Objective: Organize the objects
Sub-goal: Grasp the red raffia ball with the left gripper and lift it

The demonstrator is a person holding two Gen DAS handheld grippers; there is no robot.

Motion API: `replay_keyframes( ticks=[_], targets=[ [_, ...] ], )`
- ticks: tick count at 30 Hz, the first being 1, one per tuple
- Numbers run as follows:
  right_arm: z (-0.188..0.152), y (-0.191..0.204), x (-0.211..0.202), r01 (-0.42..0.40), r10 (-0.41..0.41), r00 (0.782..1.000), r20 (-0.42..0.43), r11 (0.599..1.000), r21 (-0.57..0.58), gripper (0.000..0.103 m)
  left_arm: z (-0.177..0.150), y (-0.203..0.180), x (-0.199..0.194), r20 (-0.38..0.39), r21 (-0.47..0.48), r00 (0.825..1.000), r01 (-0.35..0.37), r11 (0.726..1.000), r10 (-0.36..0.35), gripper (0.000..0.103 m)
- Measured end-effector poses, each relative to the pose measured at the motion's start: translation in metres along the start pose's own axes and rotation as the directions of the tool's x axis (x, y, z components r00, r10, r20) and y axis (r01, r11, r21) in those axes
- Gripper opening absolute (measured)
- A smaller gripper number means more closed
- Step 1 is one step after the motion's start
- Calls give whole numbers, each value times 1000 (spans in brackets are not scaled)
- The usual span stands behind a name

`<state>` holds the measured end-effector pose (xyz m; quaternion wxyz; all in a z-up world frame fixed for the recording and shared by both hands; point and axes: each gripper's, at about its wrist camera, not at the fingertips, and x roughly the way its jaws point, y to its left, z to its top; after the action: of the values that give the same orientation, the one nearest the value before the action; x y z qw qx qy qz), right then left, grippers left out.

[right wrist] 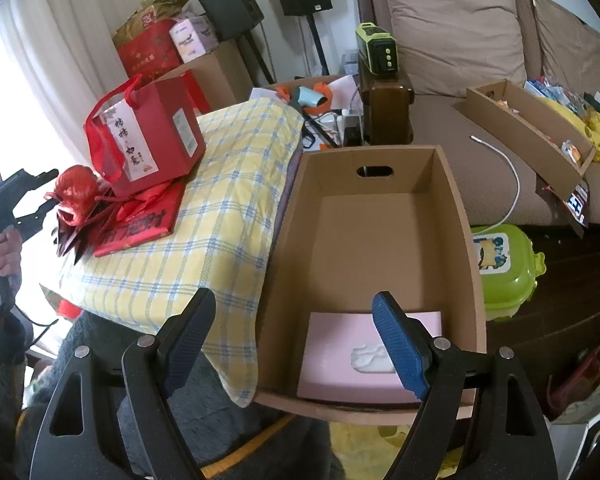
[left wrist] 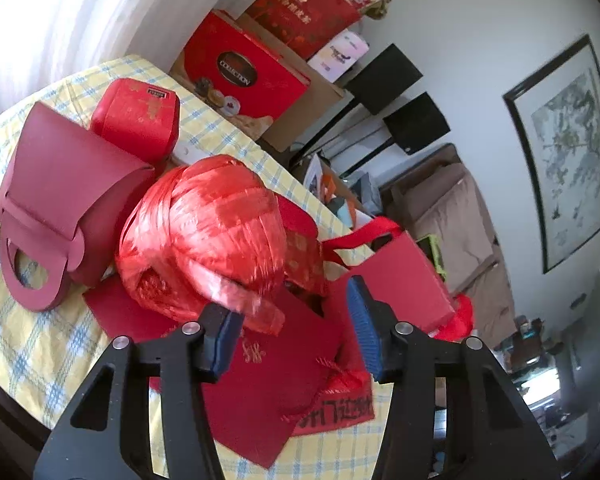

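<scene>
Table (right wrist: 204, 184): yellow-blue checked cloth.
Red raffia ball (left wrist: 208, 232) on red envelopes (left wrist: 260, 392), beside red gift bag (right wrist: 152, 132).
Left gripper (left wrist: 294, 332): jaws partway apart, just short of ball, nothing clamped.
Right gripper (right wrist: 296, 344): wide, empty, above cardboard box (right wrist: 460, 216) holding pink tissue box (right wrist: 332, 344).
Brown sofa (right wrist: 452, 28) behind.

"COLLECTION" in white capitals on dark oval label of big red gift box (left wrist: 244, 74), far side past worktop. Gold Chinese characters on tall red box (left wrist: 304, 8) behind it, too blurred to read. Black brush calligraphy on white label of red gift bag (right wrist: 148, 136), and on flat red packet (right wrist: 140, 226) beneath; characters not legible.
</scene>
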<state>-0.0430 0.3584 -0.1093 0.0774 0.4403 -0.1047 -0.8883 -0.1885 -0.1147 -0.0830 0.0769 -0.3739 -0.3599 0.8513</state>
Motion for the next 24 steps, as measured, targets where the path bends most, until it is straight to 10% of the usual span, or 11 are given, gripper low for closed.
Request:
replay_keyframes(
  ticks=[13, 17, 24],
  targets=[
    [-2, 0, 6, 6, -6, 1000, -17, 1000, -5, 82, 10, -14, 39, 66, 23, 981, -184, 983, 182, 51],
    [-1, 2, 3, 4, -4, 1000, -11, 1000, -14, 82, 6, -19, 39, 64, 76, 980, -195, 978, 190, 21],
    [-1, 5, 4, 6, -7, 1000, -10, 1000, -18, 82, 3, -25, 14, 60, 138, 986, -161, 977, 154, 16]
  ],
)
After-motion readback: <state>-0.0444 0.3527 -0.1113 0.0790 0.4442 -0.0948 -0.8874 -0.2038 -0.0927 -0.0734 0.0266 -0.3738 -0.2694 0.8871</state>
